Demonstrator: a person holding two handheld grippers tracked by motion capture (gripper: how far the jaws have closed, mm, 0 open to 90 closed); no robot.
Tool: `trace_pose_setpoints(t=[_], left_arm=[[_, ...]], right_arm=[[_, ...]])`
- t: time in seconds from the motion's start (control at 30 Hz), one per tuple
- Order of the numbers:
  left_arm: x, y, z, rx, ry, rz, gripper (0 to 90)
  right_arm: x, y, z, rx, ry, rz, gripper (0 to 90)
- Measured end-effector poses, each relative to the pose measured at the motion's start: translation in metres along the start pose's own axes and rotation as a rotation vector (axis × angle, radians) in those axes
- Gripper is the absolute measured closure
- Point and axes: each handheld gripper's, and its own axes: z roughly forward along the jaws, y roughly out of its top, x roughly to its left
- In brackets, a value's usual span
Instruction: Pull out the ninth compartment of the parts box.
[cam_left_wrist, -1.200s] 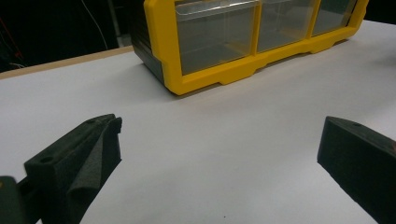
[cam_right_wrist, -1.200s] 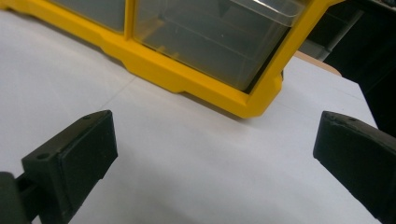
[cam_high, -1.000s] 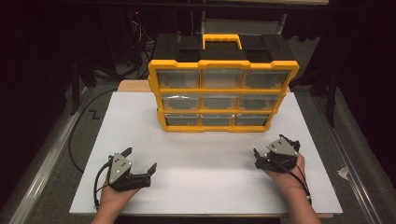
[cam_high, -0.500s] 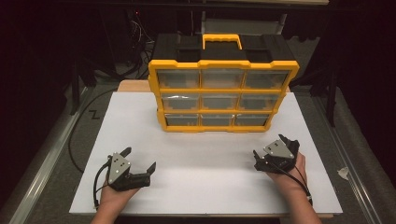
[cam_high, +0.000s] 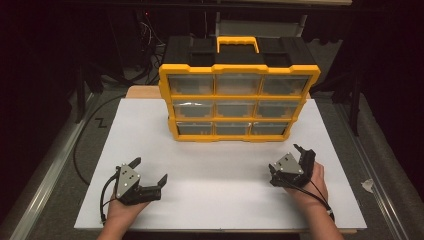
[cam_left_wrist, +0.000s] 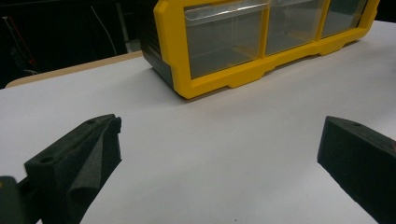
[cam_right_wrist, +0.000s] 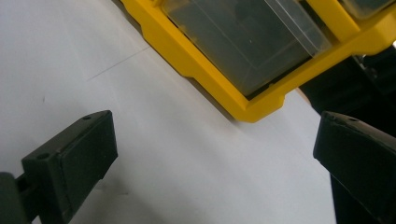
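A person sits at a table covered by a white board (cam_high: 220, 150), holding a two-jaw gripper in each hand. The left gripper (cam_high: 149, 172) rests low at the near left of the board, its jaws spread wide with nothing between them. The right gripper (cam_high: 300, 156) sits at the near right, tilted toward the back, its jaws also wide apart and empty. Standing upright at the far middle of the board, well apart from both grippers, is a yellow organizer (cam_high: 239, 102) with a black top and a yellow carry handle (cam_high: 238, 44). Its front holds nine clear drawers in three rows of three, all pushed in. This looks like the starting step: both hands are poised and nothing is touched yet. The next move probably calls for carrying one gripper forward to a drawer front and closing the jaws on its lip (the lips are thin, so the aim must be careful). In the left gripper view, the bottom-left drawer (cam_left_wrist: 224, 39) looks empty through its clear face; in the right gripper view, the drawer (cam_right_wrist: 252, 42) seen is dark inside, and its contents cannot be made out.
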Motion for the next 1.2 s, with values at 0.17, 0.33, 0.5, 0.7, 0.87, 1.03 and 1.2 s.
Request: trace_pose_setpoints(t=[0.17, 0.33, 0.5, 0.7, 0.87, 1.03, 1.2], left_arm=[[0.0, 0.0, -0.001, -0.003, -0.004, -0.002, 0.2], [0.001, 0.001, -0.001, -0.007, -0.003, -0.008, 0.2], [0.001, 0.001, -0.002, -0.01, -0.005, -0.01, 0.2], [0.002, 0.001, -0.002, -0.011, -0.007, -0.011, 0.2], [0.001, 0.001, -0.002, -0.011, -0.01, -0.009, 0.2], [0.001, 0.0, -0.001, -0.008, -0.025, -0.008, 0.2], [0.001, 0.0, -0.001, -0.011, -0.021, -0.009, 0.2]], right_arm=[[0.004, 0.002, -0.001, 0.007, -0.014, -0.051, 0.9], [0.007, 0.005, -0.003, 0.011, -0.038, -0.117, 0.9], [0.013, 0.008, -0.005, 0.015, -0.061, -0.176, 0.9], [0.018, 0.012, -0.007, 0.014, -0.089, -0.278, 0.9], [0.023, 0.014, -0.009, 0.026, -0.101, -0.338, 1.2], [0.027, 0.017, -0.01, 0.03, -0.114, -0.415, 1.3], [0.033, 0.019, -0.011, 0.028, -0.135, -0.508, 1.3]])
